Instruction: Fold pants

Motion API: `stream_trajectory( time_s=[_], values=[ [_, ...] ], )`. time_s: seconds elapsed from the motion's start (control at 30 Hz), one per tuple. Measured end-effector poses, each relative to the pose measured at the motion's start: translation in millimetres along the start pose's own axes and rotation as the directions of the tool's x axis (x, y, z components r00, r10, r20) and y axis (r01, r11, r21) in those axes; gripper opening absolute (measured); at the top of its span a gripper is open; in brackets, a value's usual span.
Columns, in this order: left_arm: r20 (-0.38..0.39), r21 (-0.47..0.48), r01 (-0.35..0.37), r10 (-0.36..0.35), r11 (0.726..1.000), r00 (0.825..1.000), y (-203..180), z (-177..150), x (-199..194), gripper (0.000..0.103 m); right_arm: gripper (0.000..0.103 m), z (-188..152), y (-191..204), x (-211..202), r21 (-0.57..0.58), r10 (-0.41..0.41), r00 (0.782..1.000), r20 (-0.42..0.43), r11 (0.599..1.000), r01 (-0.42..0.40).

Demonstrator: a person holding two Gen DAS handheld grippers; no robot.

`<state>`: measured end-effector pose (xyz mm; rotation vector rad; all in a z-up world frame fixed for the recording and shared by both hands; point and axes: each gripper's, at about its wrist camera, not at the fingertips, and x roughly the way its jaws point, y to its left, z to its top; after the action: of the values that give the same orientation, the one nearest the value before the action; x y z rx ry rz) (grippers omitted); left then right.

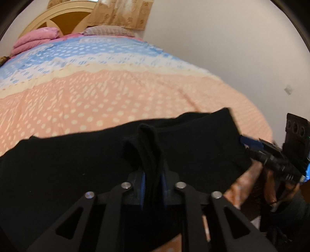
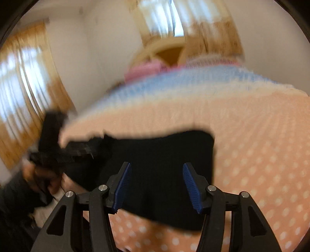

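Note:
Black pants [image 1: 193, 147] lie folded across the near part of a bed with an orange, white-dotted cover [image 1: 116, 97]. My left gripper [image 1: 153, 174] is shut on a bunched ridge of the black cloth that stands up between its blue pads. The right gripper shows at the right edge of the left wrist view, its blue fingertips [image 1: 250, 142] at the pants' right end. In the blurred right wrist view my right gripper [image 2: 157, 184] stands open, blue pads apart, hovering over the pants [image 2: 164, 155] with no cloth pinched. The left gripper and the hand holding it [image 2: 48, 170] show at the left there.
The bed cover turns blue and white farther back [image 1: 87, 52]. Pink folded bedding [image 1: 36, 41] and a pillow [image 1: 108, 31] lie at the headboard [image 1: 64, 17]. A white wall [image 1: 232, 48] runs along the bed's right side. Curtained windows [image 2: 25, 81] are at the left.

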<state>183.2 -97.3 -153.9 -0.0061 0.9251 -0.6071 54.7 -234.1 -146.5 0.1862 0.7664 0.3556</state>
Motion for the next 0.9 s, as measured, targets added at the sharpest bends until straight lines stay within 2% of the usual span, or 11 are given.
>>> stream_trajectory(
  time_s=[0.1,0.17,0.23,0.3,0.4,0.43,0.47,0.53,0.67,0.8,0.9],
  values=[
    [0.011,-0.002,-0.006,0.006,1.000,1.000,0,-5,-2,0.031,0.057,-2,-3,6,-0.022,-0.004,1.000,-0.013,1.000,0.003],
    [0.020,0.029,-0.033,0.033,0.999,0.999,-2,-6,-9,0.041,0.057,3,-2,-1,-0.007,0.033,0.999,0.017,0.999,-0.033],
    [0.056,0.051,-0.089,0.086,0.995,0.995,-4,-7,-17,0.077,0.057,12,-3,-7,0.003,0.065,0.996,0.059,0.998,-0.065],
    [0.077,0.057,-0.138,0.134,0.989,0.988,-1,-7,-19,0.089,0.057,24,-4,-1,-0.002,0.025,0.996,0.088,1.000,-0.025],
    [0.056,0.051,-0.141,0.138,0.989,0.989,6,-8,-12,0.089,0.057,41,-18,20,0.027,-0.062,0.993,0.099,0.998,0.059],
    [0.053,0.055,-0.150,0.147,0.987,0.988,7,-8,-9,0.089,0.057,43,-26,30,0.048,-0.070,0.995,0.074,0.997,0.067],
    [0.052,0.061,-0.158,0.155,0.986,0.987,8,-10,-8,0.089,0.058,43,-32,37,0.068,-0.059,0.997,0.052,0.996,0.055],
    [0.054,0.067,-0.162,0.158,0.985,0.986,8,-13,-11,0.089,0.057,41,-37,33,0.099,-0.021,0.997,0.080,0.995,0.013],
    [0.092,0.041,-0.172,0.168,0.984,0.981,19,-19,-34,0.089,0.058,31,-29,8,0.042,-0.014,0.987,0.159,0.999,0.007],
    [0.145,0.007,-0.267,0.263,0.964,0.954,55,-30,-78,0.090,0.058,25,-25,-7,0.040,0.009,0.979,0.203,0.999,-0.018],
    [0.151,-0.054,-0.368,0.372,0.928,0.916,101,-44,-114,0.092,0.058,24,-17,-11,0.036,0.028,0.976,0.217,0.999,-0.037]
  ],
)
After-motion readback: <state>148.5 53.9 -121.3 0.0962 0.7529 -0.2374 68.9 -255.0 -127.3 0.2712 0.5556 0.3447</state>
